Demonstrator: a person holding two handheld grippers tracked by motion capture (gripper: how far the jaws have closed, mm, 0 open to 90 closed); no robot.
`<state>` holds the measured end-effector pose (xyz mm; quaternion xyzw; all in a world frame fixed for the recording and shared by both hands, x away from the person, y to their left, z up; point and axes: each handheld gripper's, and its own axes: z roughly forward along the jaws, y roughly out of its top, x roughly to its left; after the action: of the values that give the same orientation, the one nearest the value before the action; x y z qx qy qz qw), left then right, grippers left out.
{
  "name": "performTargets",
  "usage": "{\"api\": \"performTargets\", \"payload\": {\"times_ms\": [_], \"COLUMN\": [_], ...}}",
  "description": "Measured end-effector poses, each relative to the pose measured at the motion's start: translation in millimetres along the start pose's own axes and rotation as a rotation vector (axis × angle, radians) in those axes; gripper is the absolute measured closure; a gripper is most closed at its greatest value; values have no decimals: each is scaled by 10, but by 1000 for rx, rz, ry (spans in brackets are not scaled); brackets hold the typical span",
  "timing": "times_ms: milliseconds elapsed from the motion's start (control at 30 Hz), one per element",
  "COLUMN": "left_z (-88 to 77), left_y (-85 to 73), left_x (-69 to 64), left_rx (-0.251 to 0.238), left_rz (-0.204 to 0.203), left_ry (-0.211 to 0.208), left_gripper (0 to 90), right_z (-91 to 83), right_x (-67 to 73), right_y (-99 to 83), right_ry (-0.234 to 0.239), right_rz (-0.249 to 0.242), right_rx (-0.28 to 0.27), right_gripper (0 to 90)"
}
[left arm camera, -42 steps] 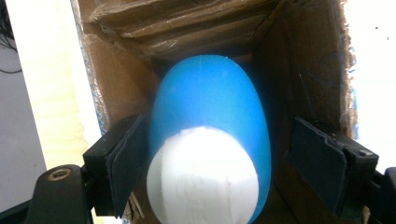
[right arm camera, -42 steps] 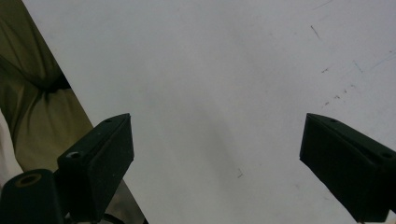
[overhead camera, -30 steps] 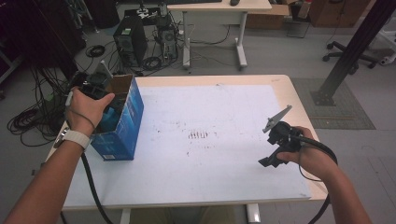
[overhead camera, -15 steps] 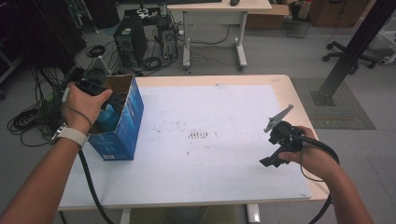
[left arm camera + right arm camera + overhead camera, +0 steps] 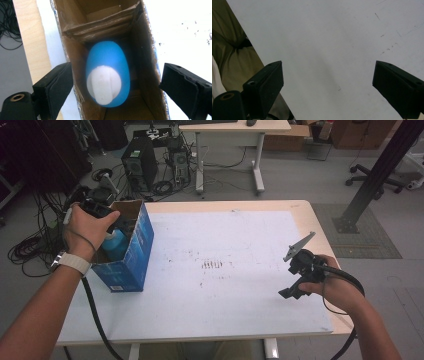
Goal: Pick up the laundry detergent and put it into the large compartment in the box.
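Blue box [image 5: 131,251], open-topped, stands at the left edge of the surface [image 5: 235,285]. Inside it: blue bottle [image 5: 108,72], white cap up, long axis along the box's depth. Left gripper [image 5: 115,87] directly above; fingers [image 5: 53,86] have just been opening, now wide, outside the box walls, holding nothing. Right gripper [image 5: 300,277] well apart at the near right, spread wide, empty.
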<state>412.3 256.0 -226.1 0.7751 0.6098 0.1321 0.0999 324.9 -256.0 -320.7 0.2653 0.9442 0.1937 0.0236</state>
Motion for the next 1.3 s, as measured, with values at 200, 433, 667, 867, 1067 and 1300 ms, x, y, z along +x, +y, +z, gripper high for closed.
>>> {"api": "performTargets", "payload": {"times_ms": [200, 433, 667, 867, 1067, 1300], "left_z": [-96, -211, -285, -357, -410, -432], "left_y": [21, 50, 67, 76, 86, 80], "left_x": [-48, -130, -185, -238, -332, -406], "left_rx": [-16, -45, -61, -73, -88, -89], "left_rz": [20, 49, 72, 98, 131, 164], "left_ry": [-18, -33, -42, -54, -70, -93], "left_gripper": [117, 118, 118, 119, 120, 118], "right_z": [-10, -24, -36, -39, -39, -55], "right_x": [6, 9, 15, 17, 22, 21], "right_y": [-2, 5, 11, 12, 26, 14], "right_ry": [1, 2, 0, 1, 0, -2], "right_rz": [0, 3, 3, 3, 1, 1], "right_rx": [0, 0, 1, 2, 1, -4], "right_gripper": [100, 100, 100, 100, 100, 100]}}
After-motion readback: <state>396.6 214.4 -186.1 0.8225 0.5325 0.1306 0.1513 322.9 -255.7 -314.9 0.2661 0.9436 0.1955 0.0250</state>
